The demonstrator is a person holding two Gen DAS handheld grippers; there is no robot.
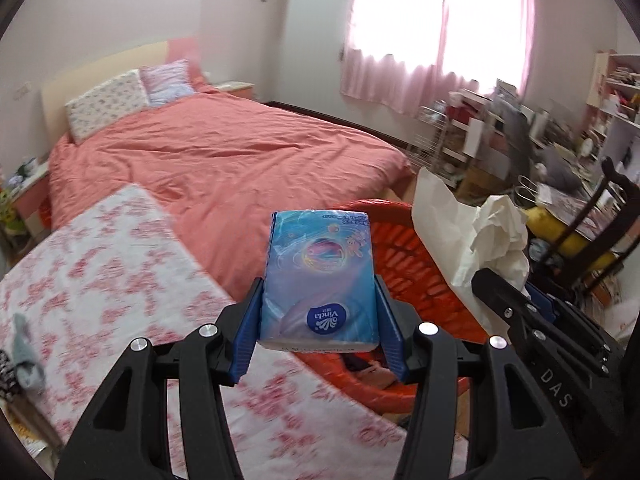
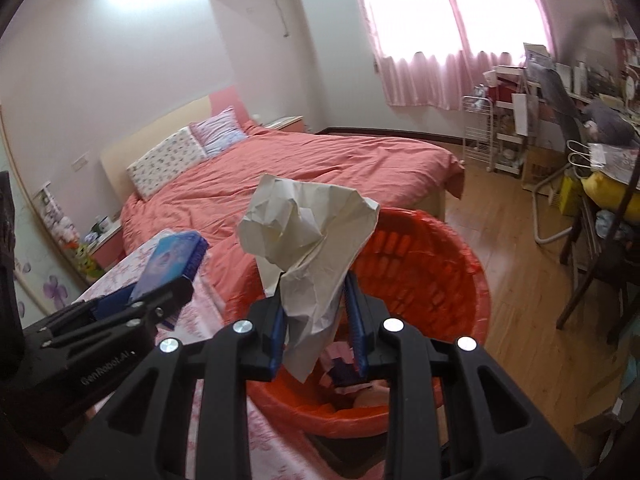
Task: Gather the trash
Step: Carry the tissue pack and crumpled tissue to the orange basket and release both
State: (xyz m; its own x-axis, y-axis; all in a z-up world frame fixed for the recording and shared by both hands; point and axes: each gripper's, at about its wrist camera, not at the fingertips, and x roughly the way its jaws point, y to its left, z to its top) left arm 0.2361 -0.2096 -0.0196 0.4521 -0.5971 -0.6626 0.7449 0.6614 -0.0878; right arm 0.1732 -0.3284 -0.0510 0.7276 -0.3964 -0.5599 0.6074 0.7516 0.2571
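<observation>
The orange basket (image 2: 424, 276) is the receptacle and the largest item in play. It stands on the floor at the corner of the bed (image 1: 224, 152), just beside the floral-covered surface (image 1: 104, 264). Its perforated plastic wall looks light and slightly flexible, so expect it to shift if you knock the rim. It already holds some pink and dark scraps at the bottom.

The crumpled paper (image 2: 308, 232) is next in size. Your right gripper (image 2: 316, 320) is clenched on its lower tail, and the bulk of the sheet stands up above the pads, over the near rim of the basket. Treat it as very light and soft: it compresses under the pads and has no stiffness of its own. It probably catches air and may cling to a pad on release, so open the gripper fully above the basket mouth.

The blue tissue pack (image 1: 320, 276) is the smallest item. Your left gripper (image 1: 320, 320) grasps it across its width near the branded end, with most of the pack projecting forward over the edge of the surface, toward the basket. The pack is light and yielding, and its glossy film wrapper is likely slippery. Hold it by the flat side faces, as now, with moderate pressure; a corner grip would probably let it pivot out.
</observation>
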